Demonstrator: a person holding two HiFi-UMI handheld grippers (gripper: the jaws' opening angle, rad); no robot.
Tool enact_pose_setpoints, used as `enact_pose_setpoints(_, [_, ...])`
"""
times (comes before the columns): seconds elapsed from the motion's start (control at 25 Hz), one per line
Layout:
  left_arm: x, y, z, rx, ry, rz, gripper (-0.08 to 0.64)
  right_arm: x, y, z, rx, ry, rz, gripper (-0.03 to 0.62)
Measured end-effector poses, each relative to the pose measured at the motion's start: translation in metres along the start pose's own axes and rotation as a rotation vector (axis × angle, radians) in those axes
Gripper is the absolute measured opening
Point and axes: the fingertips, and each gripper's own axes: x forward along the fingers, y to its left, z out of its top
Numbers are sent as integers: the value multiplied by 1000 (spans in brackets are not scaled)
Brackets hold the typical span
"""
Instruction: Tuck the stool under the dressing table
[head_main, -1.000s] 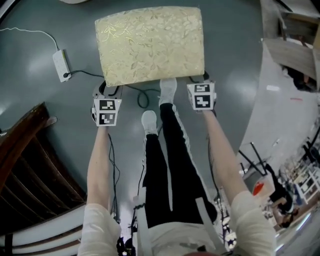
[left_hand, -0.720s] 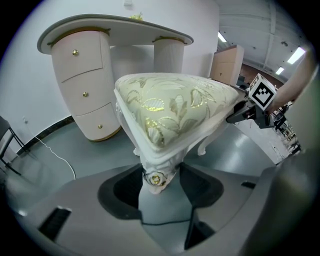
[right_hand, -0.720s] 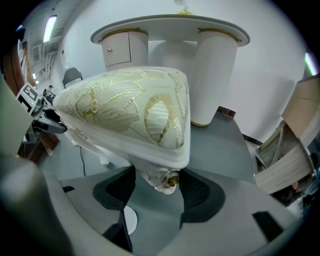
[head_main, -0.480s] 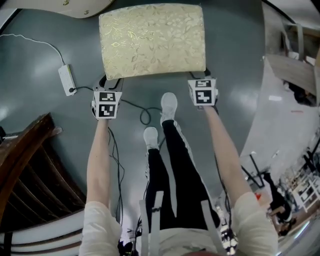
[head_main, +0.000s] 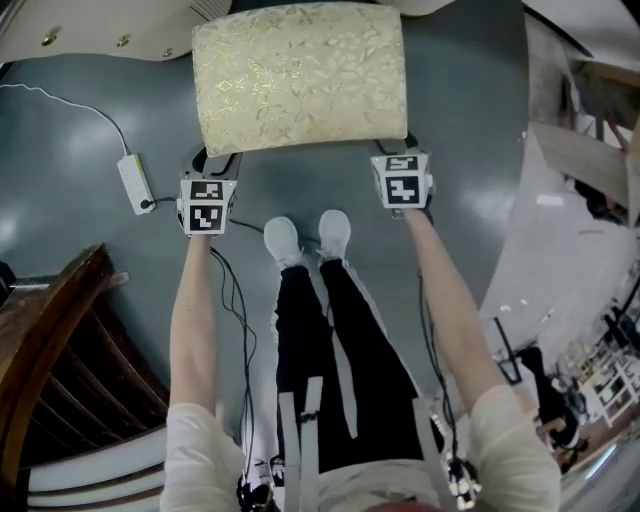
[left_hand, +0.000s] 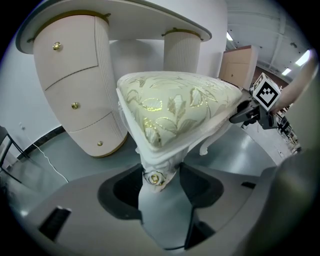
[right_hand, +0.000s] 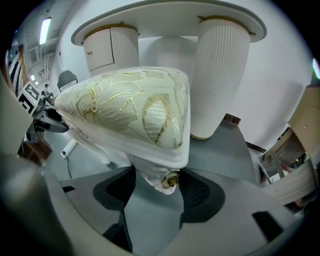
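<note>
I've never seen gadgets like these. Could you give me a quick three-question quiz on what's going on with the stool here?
1. True or false: the stool sits wholly hidden under the dressing table.
2. Where do the left gripper and the right gripper grip the stool? A: the middle of the cushion. B: its two near corners, at the leg tops. C: nowhere; both are away from it.
3. Fill in: on the floor left of the stool, in the head view, lies a white, plugged-in ____.
Key: 1 false; 2 B; 3 power strip.
</note>
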Motion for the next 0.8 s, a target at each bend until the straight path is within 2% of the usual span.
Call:
enact_pose_setpoints(0.36, [2, 5, 0, 25, 3, -39, 233, -4, 5, -3, 19, 41, -16, 275])
enact_pose_setpoints(0.56, [-1, -22, -34, 25, -56, -60, 232, -22, 17, -55, 46, 51, -41, 275])
enact_pose_setpoints(0.68, [-12, -36, -64, 31, -36, -79, 232, -30, 32, -90, 58, 62, -54, 275])
enact_pose_setpoints(0.8, [-8, -34, -64, 41, -52, -107, 230, -32, 35, -96, 82, 71, -80, 275])
